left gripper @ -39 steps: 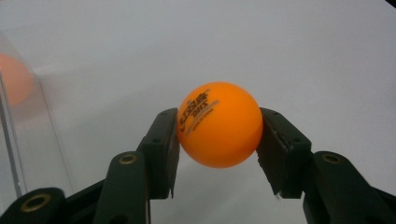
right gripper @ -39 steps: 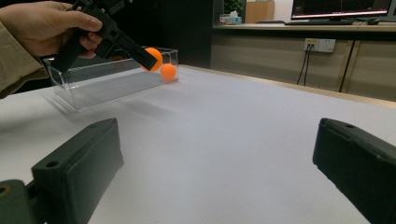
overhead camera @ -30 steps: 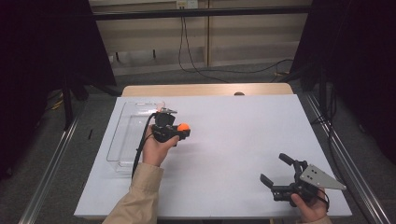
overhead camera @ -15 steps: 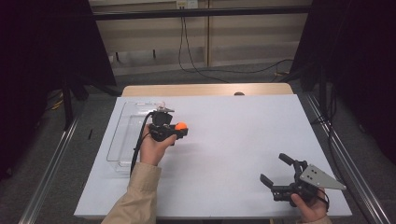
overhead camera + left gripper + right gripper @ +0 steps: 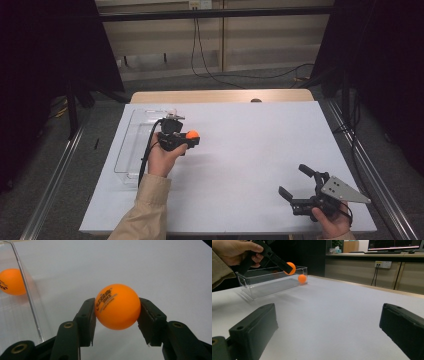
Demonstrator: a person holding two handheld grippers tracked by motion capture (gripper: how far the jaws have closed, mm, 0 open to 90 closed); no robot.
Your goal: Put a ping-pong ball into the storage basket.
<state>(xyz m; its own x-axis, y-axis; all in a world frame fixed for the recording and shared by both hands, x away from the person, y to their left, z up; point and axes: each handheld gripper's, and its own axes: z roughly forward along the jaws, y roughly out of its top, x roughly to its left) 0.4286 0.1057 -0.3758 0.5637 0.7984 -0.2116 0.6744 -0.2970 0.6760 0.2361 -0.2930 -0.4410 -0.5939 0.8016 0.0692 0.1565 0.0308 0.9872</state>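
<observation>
An orange ping-pong ball (image 5: 193,134) (image 5: 117,307) (image 5: 291,268) is pinched between the jaws of my left gripper (image 5: 189,138) (image 5: 117,322), which is shut on it and held above the white table, just right of a clear plastic box (image 5: 129,150) (image 5: 270,283). A second orange ball (image 5: 10,281) (image 5: 302,278) lies inside the box at its far end. My right gripper (image 5: 293,180) (image 5: 327,325) rests low near the table's front right corner. It is open, with nothing between its jaws.
The white table (image 5: 260,145) has wide bare room between the two grippers. The box's clear wall (image 5: 27,293) stands close to the left of the held ball. A wooden strip (image 5: 220,96) runs along the far edge.
My left gripper has drifted slightly toward the far left with the ball, nearer the box. The right gripper has stayed put.
</observation>
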